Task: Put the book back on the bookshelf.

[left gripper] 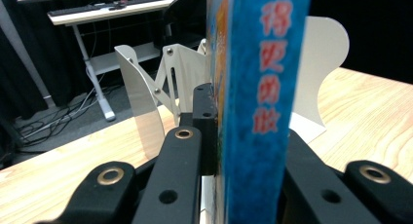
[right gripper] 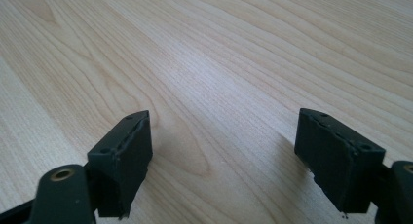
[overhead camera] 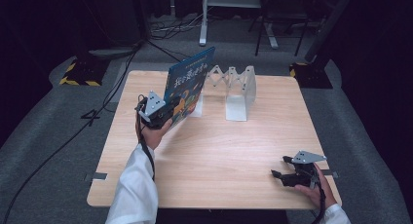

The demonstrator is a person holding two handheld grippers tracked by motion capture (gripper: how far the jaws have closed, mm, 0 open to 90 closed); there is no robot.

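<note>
high view first: left claw (overhead camera: 163, 114) clenched on a blue book (overhead camera: 187, 85), gripping near its lower edge, cover tilted up and leaning back toward the far side of the tabletop (overhead camera: 219, 151). just beyond and to the right of the book, a white expanding book rack (overhead camera: 234, 90), its accordion links stretched between upright end plates, standing on the tabletop's far half. left gripper view: book's spine (left gripper: 260, 87) upright between the black jaws, pads pressed to both covers, long axis running up out of the grip; rack plates (left gripper: 141, 102) close behind on either side of the spine, so the slot lies almost straight ahead of the claw. judged from this: book being carried to the rack, next move likely a short push forward and down to seat it between the plates; spine needs to stay parallel to the plates or a corner may catch on a plate edge. right claw (overhead camera: 292, 173) far off at the near right corner, released, jaws spread over bare wood in the right gripper view (right gripper: 221, 151), holding nothing. left hand plainly the nearer one.
</note>
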